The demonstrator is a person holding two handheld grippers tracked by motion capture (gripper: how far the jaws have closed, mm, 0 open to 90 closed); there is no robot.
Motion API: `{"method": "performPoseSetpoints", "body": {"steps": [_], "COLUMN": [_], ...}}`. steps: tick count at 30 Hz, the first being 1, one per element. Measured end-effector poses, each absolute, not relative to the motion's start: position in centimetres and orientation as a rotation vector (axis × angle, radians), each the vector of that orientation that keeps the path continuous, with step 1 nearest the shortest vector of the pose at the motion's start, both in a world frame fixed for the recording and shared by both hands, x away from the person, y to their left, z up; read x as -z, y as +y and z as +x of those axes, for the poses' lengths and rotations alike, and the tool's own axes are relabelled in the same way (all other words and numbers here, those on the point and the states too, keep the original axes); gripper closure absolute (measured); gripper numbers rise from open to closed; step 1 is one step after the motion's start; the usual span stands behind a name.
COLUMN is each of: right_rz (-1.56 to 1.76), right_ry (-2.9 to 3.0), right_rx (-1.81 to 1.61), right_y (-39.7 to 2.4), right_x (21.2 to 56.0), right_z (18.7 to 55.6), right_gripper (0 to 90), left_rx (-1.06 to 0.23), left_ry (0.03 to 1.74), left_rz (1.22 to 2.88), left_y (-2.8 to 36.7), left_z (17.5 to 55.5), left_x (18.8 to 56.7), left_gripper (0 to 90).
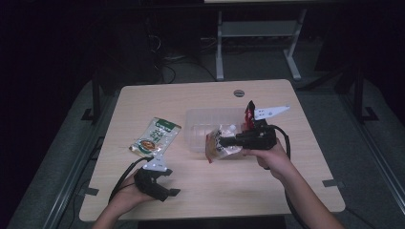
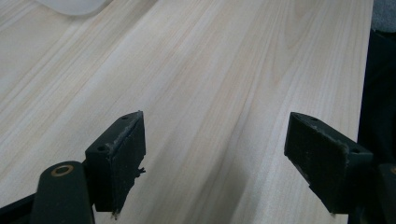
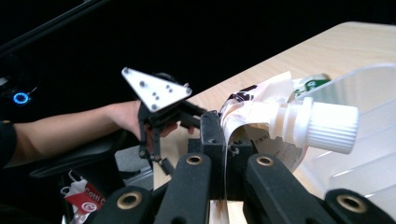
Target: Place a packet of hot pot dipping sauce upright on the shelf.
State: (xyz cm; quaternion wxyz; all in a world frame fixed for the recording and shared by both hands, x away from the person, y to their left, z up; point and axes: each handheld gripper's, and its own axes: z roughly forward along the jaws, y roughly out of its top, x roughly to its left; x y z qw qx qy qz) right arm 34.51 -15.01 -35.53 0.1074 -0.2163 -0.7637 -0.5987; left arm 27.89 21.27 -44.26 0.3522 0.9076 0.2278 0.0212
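Two grippers are seen over a pale wooden table [image 1: 267, 186] with a fine straight grain. At the left, the left gripper [image 1: 165, 183] is held low near the table's near edge, its black jaws spread wide with nothing between them; in the left gripper view its rough, slightly frayed pads [image 2: 123, 161] hang over bare wood. Just beyond it, a flat green and white packet [image 1: 155, 137] printed with a food picture is laid on the table, apart from the gripper. Toward the middle, a clear plastic container [image 1: 198, 129], rounded at its corners and translucent, is set on the table. At the right, the right gripper [image 1: 220, 142] is held level above the table, pointing left, and its jaws are pressed tight on the thin edge of a spouted pouch [image 1: 224, 143]. The pouch is carried clear of the table at the container's near right corner. In the right gripper view the pouch's crinkled white film is pinched flat between the pads, and its ribbed white screw cap [image 3: 329, 127] is seen sticking out sideways on a ringed neck, just before the container's wall.
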Motion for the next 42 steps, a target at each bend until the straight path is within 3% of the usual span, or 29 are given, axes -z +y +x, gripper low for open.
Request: {"method": "performPoseSetpoints", "body": {"steps": [22, 42], "right_rz": [-0.773, -0.890], "right_ry": [-2.252, -2.283], "right_rx": [1.838, 1.782], "right_y": [-17.3, -18.5], "right_x": [34.7, 37.3], "right_z": [38.8, 40.0], "right_gripper": [89.3, 89.2], "left_rx": [-0.049, -0.041], "left_ry": [0.599, 0.611], "left_rz": [2.342, 2.339], "left_y": [21.4, 21.4], "left_z": [28.0, 28.0], "left_x": [44.3, 44.4], "left_gripper": [20.3, 20.3]}}
